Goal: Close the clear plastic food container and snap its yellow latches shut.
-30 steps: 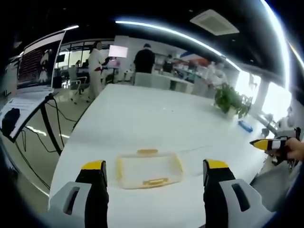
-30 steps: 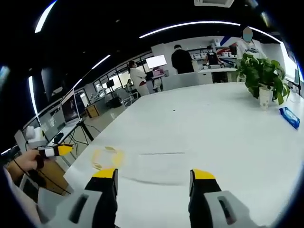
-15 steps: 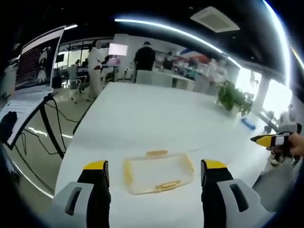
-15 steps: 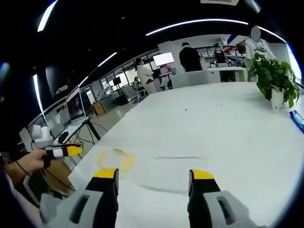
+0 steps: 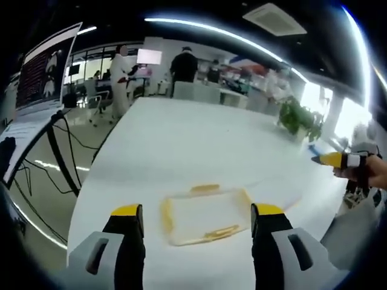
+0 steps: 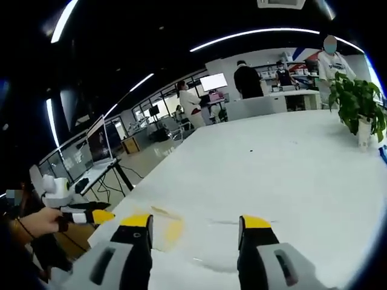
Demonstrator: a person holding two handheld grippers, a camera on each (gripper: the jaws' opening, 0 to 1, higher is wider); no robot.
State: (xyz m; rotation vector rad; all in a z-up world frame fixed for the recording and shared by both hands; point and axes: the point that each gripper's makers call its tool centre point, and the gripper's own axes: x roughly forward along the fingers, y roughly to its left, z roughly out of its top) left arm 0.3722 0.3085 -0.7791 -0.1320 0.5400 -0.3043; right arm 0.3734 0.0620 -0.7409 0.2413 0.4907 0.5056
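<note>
Container: the clear plastic food container (image 5: 204,214) lies flat on the white table (image 5: 181,145), near its front edge, just ahead of the left claw and between that claw's two jaws as the left gripper view looks along them.
Latches: a yellow latch (image 5: 204,189) sits on the far long side and another (image 5: 219,232) on the near side; yellow strips run along both short ends. Whether any is snapped down cannot be told.
Lid: it appears to rest on the box already, though the blur leaves this uncertain.
Left claw (image 5: 196,219): jaws spread wide, holding nothing, apart from the container; it seems lined up to come down over it.
Right claw (image 6: 195,225): jaws wide apart and empty; the yellow edge of the container (image 6: 170,232) shows between them, low in the right gripper view.
Cross views: the right claw's yellow tip (image 5: 331,159) shows at the right edge of the left gripper view, the left claw's tip (image 6: 91,216) at the left of the right gripper view; the two stand on opposite sides, probably so each can press a latch.
Stage: judged an approach; no contact yet.
Surroundings: a potted plant (image 5: 297,119) stands far down the table; people stand at desks beyond.
Writing: none readable; the screen (image 5: 41,72) at left is too blurred.
</note>
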